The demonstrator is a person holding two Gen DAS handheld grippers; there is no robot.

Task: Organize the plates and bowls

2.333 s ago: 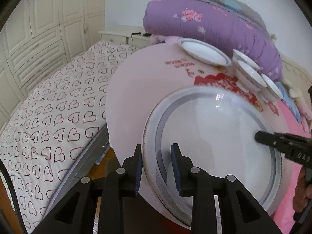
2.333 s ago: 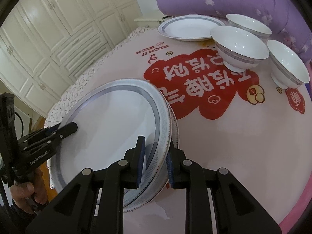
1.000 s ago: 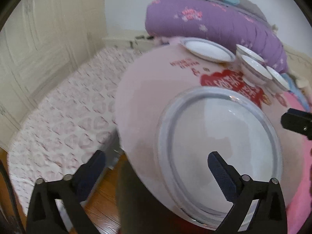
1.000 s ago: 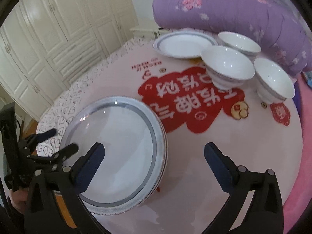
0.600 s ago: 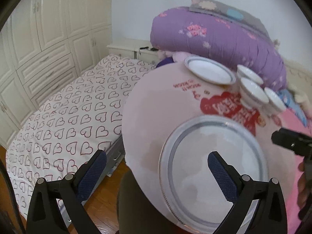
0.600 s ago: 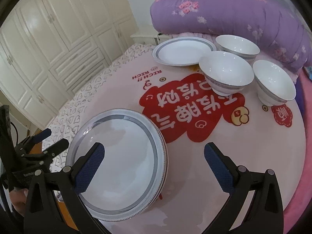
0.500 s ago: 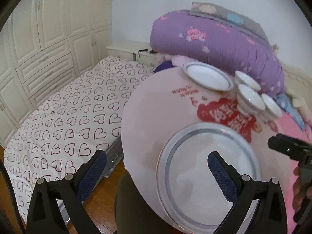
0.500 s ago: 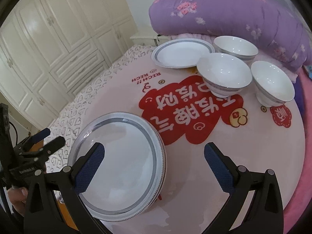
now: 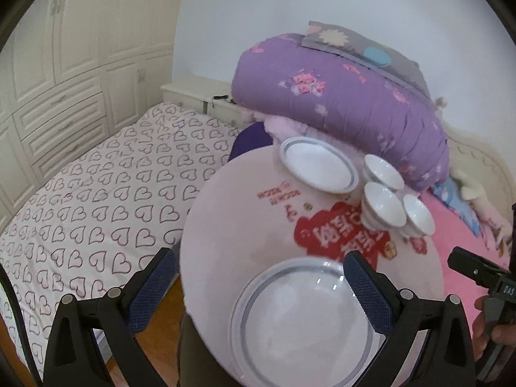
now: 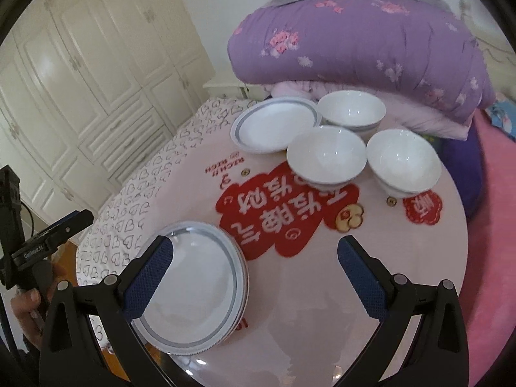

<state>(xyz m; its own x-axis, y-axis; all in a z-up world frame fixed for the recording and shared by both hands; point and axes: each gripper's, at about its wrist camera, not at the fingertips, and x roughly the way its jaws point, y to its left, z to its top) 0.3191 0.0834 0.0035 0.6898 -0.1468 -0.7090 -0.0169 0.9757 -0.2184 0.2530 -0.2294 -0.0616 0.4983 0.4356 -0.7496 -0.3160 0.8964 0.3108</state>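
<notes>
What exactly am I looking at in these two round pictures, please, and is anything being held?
No robot: a person carries a two-finger gripper in each hand, each with a fisheye camera looking along its fingers. One view is from the left gripper, the other from the right gripper; each also glimpses the other tool at its edge. Both are open and hold nothing. On the round pink table sit a near stack of plates, a single far plate and three white bowls.

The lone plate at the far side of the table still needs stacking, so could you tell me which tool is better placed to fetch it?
Probably the right tool: open, with the lone plate ahead. The left tool hangs over the table's near edge.
</notes>
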